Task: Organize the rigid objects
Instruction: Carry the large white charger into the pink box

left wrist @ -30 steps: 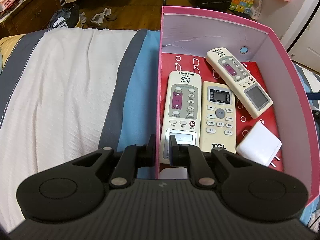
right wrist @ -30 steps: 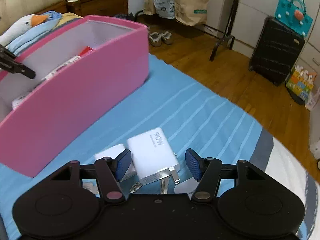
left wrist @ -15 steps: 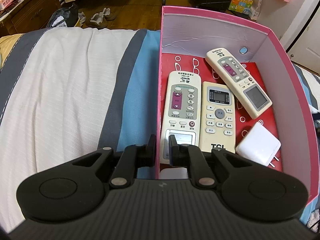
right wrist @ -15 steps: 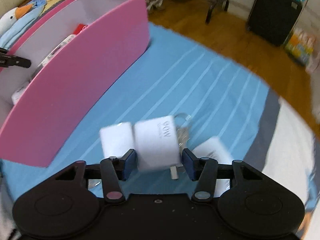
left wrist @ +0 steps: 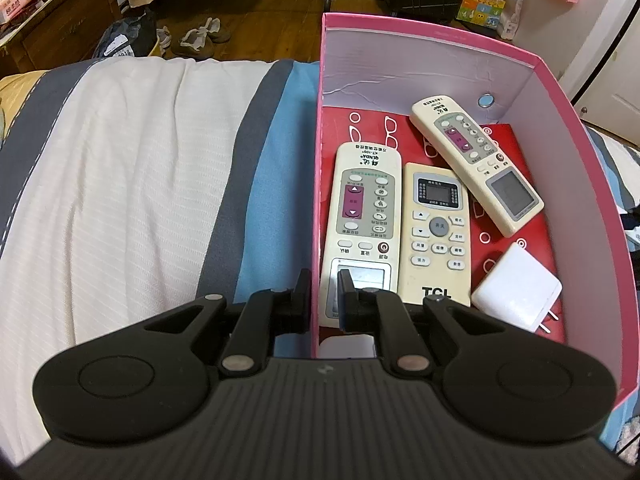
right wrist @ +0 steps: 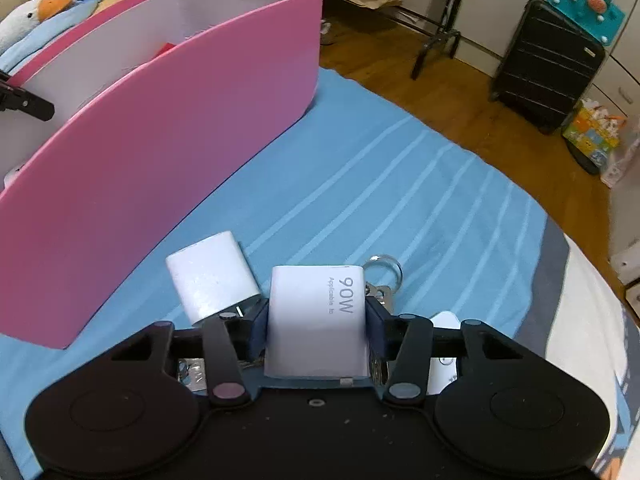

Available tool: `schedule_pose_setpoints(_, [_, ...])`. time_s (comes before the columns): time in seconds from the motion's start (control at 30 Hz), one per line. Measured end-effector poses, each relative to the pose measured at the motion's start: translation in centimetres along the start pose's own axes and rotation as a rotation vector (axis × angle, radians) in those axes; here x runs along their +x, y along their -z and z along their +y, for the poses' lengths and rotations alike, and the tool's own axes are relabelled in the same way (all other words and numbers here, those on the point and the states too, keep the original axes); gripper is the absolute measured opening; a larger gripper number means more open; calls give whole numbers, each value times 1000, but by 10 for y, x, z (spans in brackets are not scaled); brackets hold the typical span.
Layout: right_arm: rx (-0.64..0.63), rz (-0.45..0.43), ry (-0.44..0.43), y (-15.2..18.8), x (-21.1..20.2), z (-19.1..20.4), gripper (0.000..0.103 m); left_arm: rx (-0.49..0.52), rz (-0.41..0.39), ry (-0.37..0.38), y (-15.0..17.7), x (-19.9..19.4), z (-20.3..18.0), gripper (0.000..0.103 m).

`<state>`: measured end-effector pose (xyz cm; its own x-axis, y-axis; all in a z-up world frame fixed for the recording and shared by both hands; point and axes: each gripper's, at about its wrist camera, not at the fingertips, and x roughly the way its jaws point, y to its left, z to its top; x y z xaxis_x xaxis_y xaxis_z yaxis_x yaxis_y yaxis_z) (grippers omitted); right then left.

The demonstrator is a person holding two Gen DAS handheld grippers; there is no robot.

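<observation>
My left gripper [left wrist: 323, 284] is shut on the near left wall of the pink box [left wrist: 400, 60], one finger outside and one inside. Three white remotes lie in the box: two side by side [left wrist: 366, 216] [left wrist: 436, 236] and one slanted [left wrist: 476, 160], with a white plug adapter [left wrist: 516, 292] beside them. In the right wrist view my right gripper [right wrist: 316, 310] is shut on a white 90W charger [right wrist: 316, 332], both blue pads pressing its sides. A second white charger [right wrist: 212, 280] lies on the blue sheet just to its left, next to the pink box [right wrist: 160, 140].
A key ring [right wrist: 386, 268] with keys lies behind the held charger, and a small white item [right wrist: 444, 320] sits right of it. A striped bedspread [left wrist: 120, 180] spreads left of the box. A black suitcase [right wrist: 548, 68] and bags stand on the wooden floor beyond the bed.
My right gripper's jaws have closed onto the 90W charger, which now sits square between the pads, and the gripper has shifted along the bed. The left gripper keeps its hold on the box wall.
</observation>
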<state>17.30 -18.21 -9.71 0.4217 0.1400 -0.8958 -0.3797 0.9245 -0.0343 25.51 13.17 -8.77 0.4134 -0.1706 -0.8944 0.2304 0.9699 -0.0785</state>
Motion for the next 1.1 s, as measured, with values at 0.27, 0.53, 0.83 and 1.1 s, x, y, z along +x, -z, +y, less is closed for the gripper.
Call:
schedule_pose_setpoints(0.27, [17,-127,-18,7,-49,15,54,-10,-9,10,1,-4,1,10])
schedule_pose_setpoints(0.53, [257,-279,-172,14,-104,38,54,-61,-22,31,0,-8,10,10])
schedule_pose_setpoints(0.83, [109,-259,-407,-33,-118,116,54,-53,-19,36,0,-8,10,8])
schedule_pose_setpoints(1.1, [359,-2,-565,-74,-33,116,54,-73,-9,47,1,-4,15,8])
